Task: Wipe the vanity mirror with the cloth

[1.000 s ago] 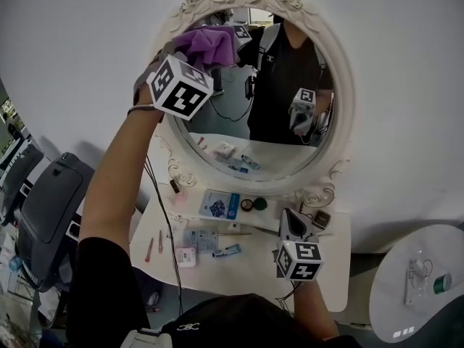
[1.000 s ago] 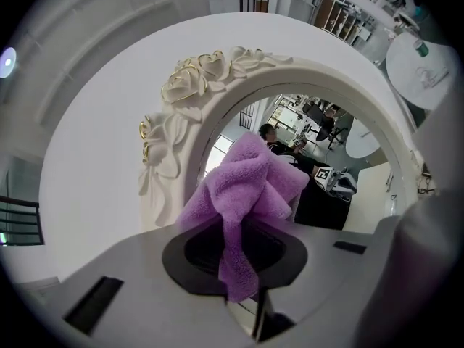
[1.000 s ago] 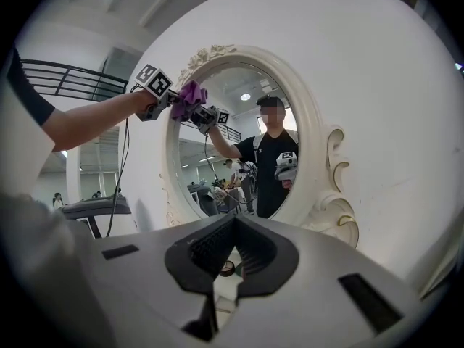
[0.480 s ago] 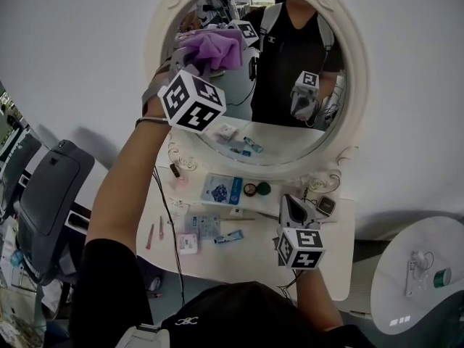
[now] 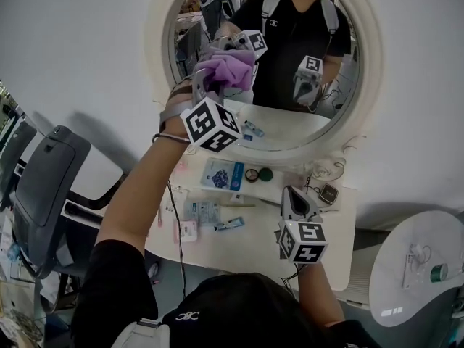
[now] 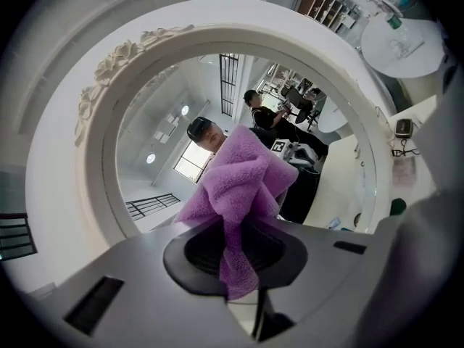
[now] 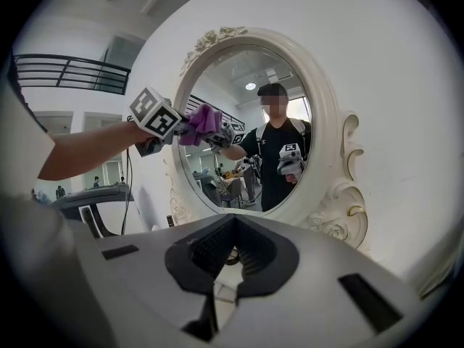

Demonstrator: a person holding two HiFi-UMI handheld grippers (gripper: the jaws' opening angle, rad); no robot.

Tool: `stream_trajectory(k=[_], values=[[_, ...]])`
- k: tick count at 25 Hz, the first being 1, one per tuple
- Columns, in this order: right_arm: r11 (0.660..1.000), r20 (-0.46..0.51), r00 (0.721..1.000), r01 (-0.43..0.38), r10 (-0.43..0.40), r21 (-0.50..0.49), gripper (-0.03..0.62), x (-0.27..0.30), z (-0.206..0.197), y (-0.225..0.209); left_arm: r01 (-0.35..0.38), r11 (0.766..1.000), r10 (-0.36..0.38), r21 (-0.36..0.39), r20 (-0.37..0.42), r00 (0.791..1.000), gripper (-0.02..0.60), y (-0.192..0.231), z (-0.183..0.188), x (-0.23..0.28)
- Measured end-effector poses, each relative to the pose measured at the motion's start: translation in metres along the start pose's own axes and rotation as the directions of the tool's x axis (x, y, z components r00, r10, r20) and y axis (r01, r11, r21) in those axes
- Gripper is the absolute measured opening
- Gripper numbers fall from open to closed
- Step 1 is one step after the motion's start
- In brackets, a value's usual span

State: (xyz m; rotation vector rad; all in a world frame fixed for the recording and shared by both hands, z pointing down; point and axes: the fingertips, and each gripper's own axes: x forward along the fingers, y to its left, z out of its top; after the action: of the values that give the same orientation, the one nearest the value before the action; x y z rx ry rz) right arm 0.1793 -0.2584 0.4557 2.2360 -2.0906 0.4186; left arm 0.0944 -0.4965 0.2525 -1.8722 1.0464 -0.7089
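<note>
**Pale wall (image 5: 80, 42) and white surface (image 5: 254, 249), with a cloth (image 5: 226, 69) at the vanity mirror (image 5: 158, 64)**

Pale grey wall is filling the background of the head view. The vanity mirror, oval in an ornate cream frame, is hanging against it at 12 o'clock. Below it, the white surface is carrying small toiletries, among them a blue-and-white packet (image 5: 222, 174) near the centre.

The person's left forearm (image 5: 141, 187) is reaching up from 7 o'clock towards the glass. The left tool (image 5: 206, 93) is gripping the purple cloth, its jaws closed on a fold with the bunched rest sticking out ahead. The cloth is sitting at about 11 o'clock against the left half of the glass. Its reflection is showing right behind it, so it appears to be touching the mirror. In the left gripper view, the cloth is filling the centre, with the mirror's frame ringing it. A marker cube (image 5: 211, 124) is riding on the tool, just below the cloth.

The right tool (image 5: 293, 203) is hovering low over the surface at 5 o'clock, well apart from the mirror. Its jaws are closed together and holding nothing.

A grey chair (image 5: 43, 187) is standing at 9 o'clock. A round white side table (image 5: 413, 267) is showing at 4 o'clock.
</note>
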Motion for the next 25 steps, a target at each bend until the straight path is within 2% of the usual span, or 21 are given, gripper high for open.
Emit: stream_trajectory(k=[9, 11, 13, 15, 17, 20, 25], values=[[0.999, -0.047, 0.999, 0.02, -0.021, -0.032, 0.009, -0.005, -0.012, 0.007, 0.106, 0.994, -0.107, -0.022, -0.035, 0.994, 0.057, -0.12, -0.049, 0.009], [0.999, -0.063, 0.997, 0.032, -0.034, -0.041, 0.009, -0.006, -0.016, 0.006, 0.171, 0.985, -0.173, -0.033, -0.053, 0.984, 0.058, -0.151, -0.061, 0.011], [0.997, -0.084, 0.995, 0.05, -0.054, -0.054, 0.009, -0.011, -0.02, 0.002, 0.264, 0.963, -0.267, -0.049, -0.078, 0.96, 0.058, -0.19, -0.074, 0.014], [0.996, -0.101, 0.992, 0.063, -0.069, -0.064, 0.008, -0.014, -0.025, 0.001, 0.298, 0.954, -0.3, -0.031, -0.085, 0.95, 0.058, -0.219, -0.088, 0.017], [0.995, -0.113, 0.991, 0.069, -0.077, -0.07, 0.009, -0.014, -0.029, 0.003, 0.296, 0.955, -0.297, -0.016, -0.09, 0.951, 0.057, -0.233, -0.099, 0.018], [0.994, -0.13, 0.987, 0.081, -0.091, -0.079, 0.009, -0.018, -0.034, 0.002, 0.31, 0.95, -0.313, -0.038, -0.101, 0.944, 0.057, -0.243, -0.104, 0.019], [0.993, -0.117, 0.989, 0.083, -0.093, -0.085, 0.009, -0.024, -0.032, 0.004, 0.335, 0.942, -0.332, 0.012, -0.112, 0.937, 0.057, -0.247, -0.104, 0.02]])
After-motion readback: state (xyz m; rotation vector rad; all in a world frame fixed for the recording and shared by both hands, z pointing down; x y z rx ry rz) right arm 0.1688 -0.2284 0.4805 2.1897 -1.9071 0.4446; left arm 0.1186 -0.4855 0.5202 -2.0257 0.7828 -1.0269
